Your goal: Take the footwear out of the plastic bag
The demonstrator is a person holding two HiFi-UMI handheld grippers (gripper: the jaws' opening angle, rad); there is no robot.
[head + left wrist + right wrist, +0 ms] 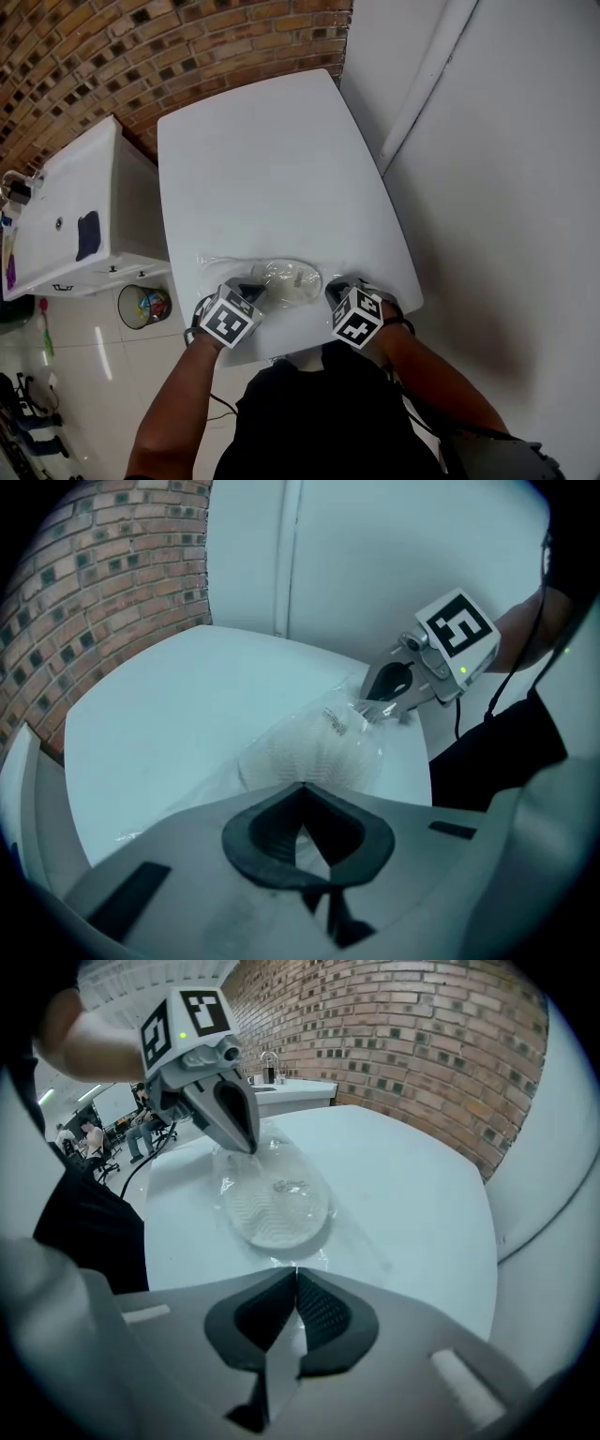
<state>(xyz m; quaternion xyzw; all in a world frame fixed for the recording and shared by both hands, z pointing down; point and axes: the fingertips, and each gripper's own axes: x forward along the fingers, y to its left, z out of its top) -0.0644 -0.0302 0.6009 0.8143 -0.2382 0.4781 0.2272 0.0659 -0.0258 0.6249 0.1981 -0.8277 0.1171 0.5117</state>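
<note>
A clear plastic bag (pixel 281 278) lies near the front edge of the white table (pixel 272 169), with a white ribbed-sole slipper (pixel 289 281) inside it. My left gripper (pixel 251 292) is shut on the bag's left end, and plastic shows between its pads (pixel 298 789). The slipper (pixel 319 752) lies just beyond them. At the opposite end my right gripper (pixel 336 292) is shut on the bag's edge (pixel 296 1269). From there the slipper (pixel 277 1208) lies sole up, and the left gripper (pixel 246 1138) pinches the bag's far end. The right gripper (pixel 373 705) shows in the left gripper view.
A brick wall (pixel 141 56) runs behind the table and a white wall (pixel 506 187) stands close on the right. Left of the table are a white counter (pixel 66 216) and a small bin (pixel 142 305) on the floor. The person stands at the table's near edge.
</note>
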